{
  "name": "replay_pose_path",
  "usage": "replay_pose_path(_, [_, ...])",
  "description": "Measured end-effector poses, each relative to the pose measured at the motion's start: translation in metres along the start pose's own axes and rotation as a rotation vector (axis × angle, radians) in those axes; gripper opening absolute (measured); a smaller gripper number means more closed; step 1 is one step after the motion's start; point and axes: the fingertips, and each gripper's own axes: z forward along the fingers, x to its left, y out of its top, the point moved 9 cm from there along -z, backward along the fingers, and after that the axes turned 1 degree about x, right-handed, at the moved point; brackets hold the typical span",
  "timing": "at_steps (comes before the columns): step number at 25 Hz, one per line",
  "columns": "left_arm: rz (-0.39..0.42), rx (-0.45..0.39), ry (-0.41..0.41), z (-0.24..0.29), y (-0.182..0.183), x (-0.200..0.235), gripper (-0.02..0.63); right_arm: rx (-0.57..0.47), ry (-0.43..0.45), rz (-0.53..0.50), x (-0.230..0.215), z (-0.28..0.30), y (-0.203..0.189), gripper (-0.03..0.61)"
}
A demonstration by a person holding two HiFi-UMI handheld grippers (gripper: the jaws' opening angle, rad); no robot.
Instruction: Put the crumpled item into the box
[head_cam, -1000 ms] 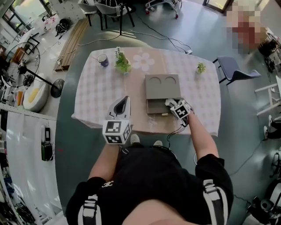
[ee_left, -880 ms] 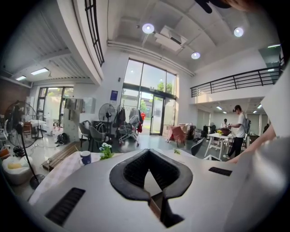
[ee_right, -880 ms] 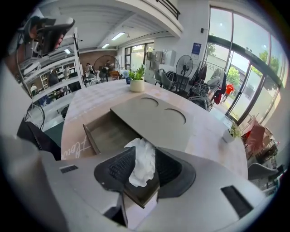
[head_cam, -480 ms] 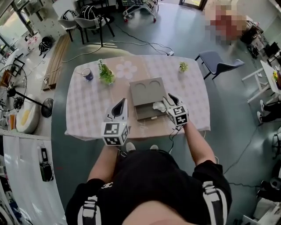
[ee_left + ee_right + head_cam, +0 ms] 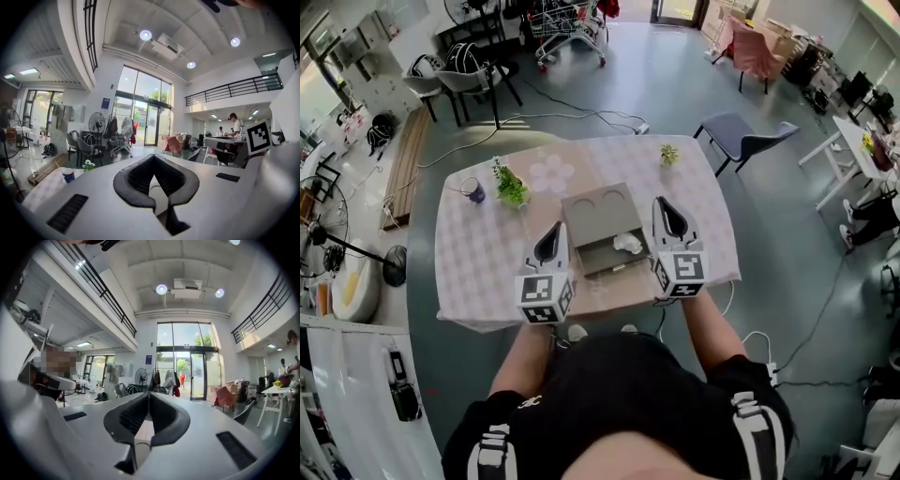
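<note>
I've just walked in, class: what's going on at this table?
A person holds the left claw and right claw above the table, both empty. The right claw's jaws have just been closing on nothing. The crumpled white item lies in the open drawer of the grey box, so the task looks done.

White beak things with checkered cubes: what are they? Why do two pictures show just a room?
They are grippers, like tongs, one in each of a person's hands. The top-down picture comes from a camera on the person's head. The other two come from cameras riding on the grippers, pointing across the room. The left gripper and right gripper are shut and empty; the right one's jaws have just been closing, nothing between them. On the table: a grey box with the crumpled item in its open drawer, a cup, a plant and a smaller plant.
</note>
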Motion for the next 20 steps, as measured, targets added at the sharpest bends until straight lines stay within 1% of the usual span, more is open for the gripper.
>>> replay_pose_path(1, [0.002,-0.006,-0.005,0.001,0.002,-0.001,0.003,-0.01,-0.024,0.006,0.0,-0.004,0.003,0.003])
replay_pose_path(5, [0.005,-0.02,-0.021,0.002,0.009,-0.004,0.002,-0.017,-0.054,0.068,-0.001,-0.012,0.009,0.003])
replay_pose_path(8, [0.008,-0.023,-0.029,0.002,0.011,-0.007,0.002,0.003,-0.051,0.044,0.0,-0.016,0.008,0.003])
replay_pose_path(11, [0.013,-0.024,-0.036,0.002,0.01,-0.01,0.003,-0.015,-0.036,0.025,0.003,-0.02,0.012,0.003])
replay_pose_path(20, [0.02,-0.031,-0.035,0.006,0.012,-0.012,0.003,-0.04,-0.039,0.059,0.001,-0.019,0.007,0.003])
